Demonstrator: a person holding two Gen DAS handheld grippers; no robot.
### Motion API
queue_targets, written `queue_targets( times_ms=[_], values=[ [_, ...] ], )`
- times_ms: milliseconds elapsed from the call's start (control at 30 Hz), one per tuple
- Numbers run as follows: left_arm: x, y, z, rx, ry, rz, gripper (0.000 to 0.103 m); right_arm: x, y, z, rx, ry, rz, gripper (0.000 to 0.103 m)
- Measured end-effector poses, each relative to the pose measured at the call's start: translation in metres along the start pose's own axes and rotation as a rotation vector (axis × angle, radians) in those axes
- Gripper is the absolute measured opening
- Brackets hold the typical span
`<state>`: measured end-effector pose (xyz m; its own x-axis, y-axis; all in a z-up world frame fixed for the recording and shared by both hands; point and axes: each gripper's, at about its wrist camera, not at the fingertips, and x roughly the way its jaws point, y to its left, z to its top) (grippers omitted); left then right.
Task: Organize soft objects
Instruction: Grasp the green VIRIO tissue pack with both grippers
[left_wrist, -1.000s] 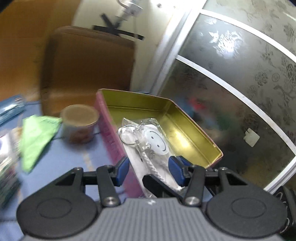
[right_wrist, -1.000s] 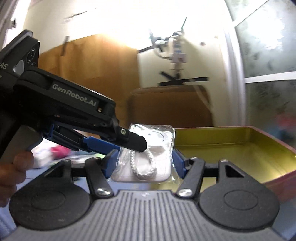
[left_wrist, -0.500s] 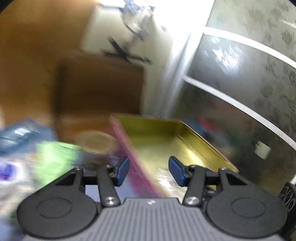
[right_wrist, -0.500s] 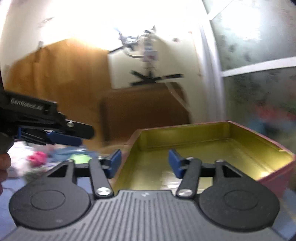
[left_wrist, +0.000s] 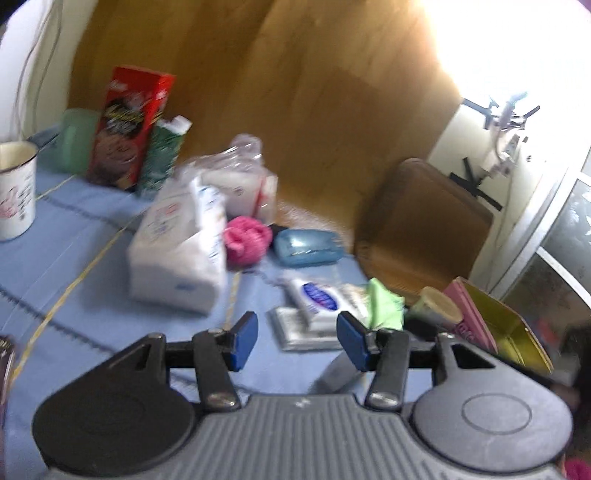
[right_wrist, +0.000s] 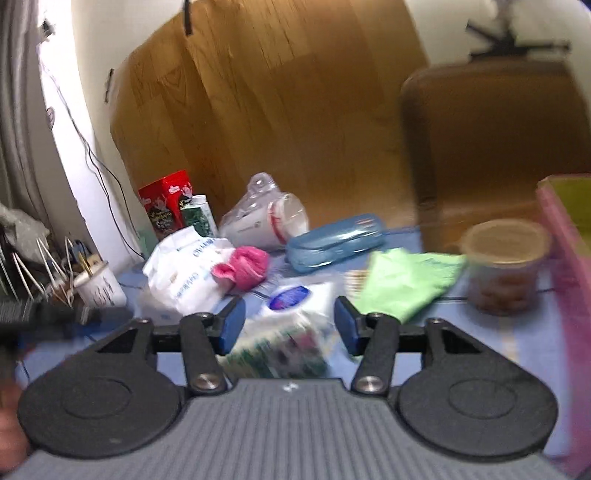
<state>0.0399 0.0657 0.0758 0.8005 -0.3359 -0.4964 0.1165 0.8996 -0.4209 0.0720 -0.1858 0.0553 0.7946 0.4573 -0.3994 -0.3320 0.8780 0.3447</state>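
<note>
My left gripper is open and empty above the blue tablecloth. Ahead of it lie a small tissue pack, a green cloth, a pink knitted ball and a big white tissue bag. My right gripper is open and empty, with the tissue pack just ahead between its fingers. The green cloth, pink ball and white bag lie beyond. The pink tin with a gold inside stands at the right.
A lidded snack cup stands beside the tin. A blue plastic case, a clear bag with a roll, a red box, a green carton and a white mug stand further back. A brown chair is behind the table.
Both grippers swung left, away from the tin toward the cluttered table. The clear packet with the white keyring, held a second ago, is out of both grippers and out of view.
</note>
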Motion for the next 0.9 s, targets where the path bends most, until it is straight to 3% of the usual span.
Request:
queue_targets(
  times_ms=[100, 167, 367, 433, 500, 567, 733, 833, 900],
  values=[
    [0.000, 0.011, -0.004, -0.010, 0.019, -0.012, 0.047, 0.022, 0.001, 0.001, 0.053, 0.053, 0.019, 0.056],
    [-0.001, 0.015, -0.009, -0.010, 0.026, -0.020, 0.047, 0.023, 0.001, -0.005, 0.039, 0.101, 0.018, 0.044],
    [0.006, 0.012, -0.020, 0.022, 0.069, -0.090, 0.047, -0.048, 0.005, -0.058, -0.064, 0.168, 0.075, 0.043],
    [0.015, 0.007, -0.022, 0.037, 0.096, -0.119, 0.050, -0.066, 0.009, -0.069, -0.102, 0.146, 0.069, 0.051],
    [0.025, 0.000, -0.027, 0.038, 0.129, -0.143, 0.052, -0.074, 0.018, -0.076, -0.187, 0.120, 0.037, 0.074],
    [0.032, -0.005, -0.030, 0.046, 0.166, -0.148, 0.052, -0.068, 0.027, -0.077, -0.253, 0.110, 0.011, 0.075],
    [0.043, -0.012, -0.037, 0.058, 0.218, -0.122, 0.054, -0.027, 0.034, -0.069, -0.314, 0.179, -0.004, 0.078],
    [0.059, -0.018, -0.048, 0.056, 0.292, -0.130, 0.039, -0.013, 0.037, -0.075, -0.331, 0.223, -0.004, 0.070],
    [0.057, -0.031, -0.054, 0.111, 0.268, -0.094, 0.039, -0.018, 0.041, -0.078, -0.358, 0.193, -0.050, 0.059]
  ],
)
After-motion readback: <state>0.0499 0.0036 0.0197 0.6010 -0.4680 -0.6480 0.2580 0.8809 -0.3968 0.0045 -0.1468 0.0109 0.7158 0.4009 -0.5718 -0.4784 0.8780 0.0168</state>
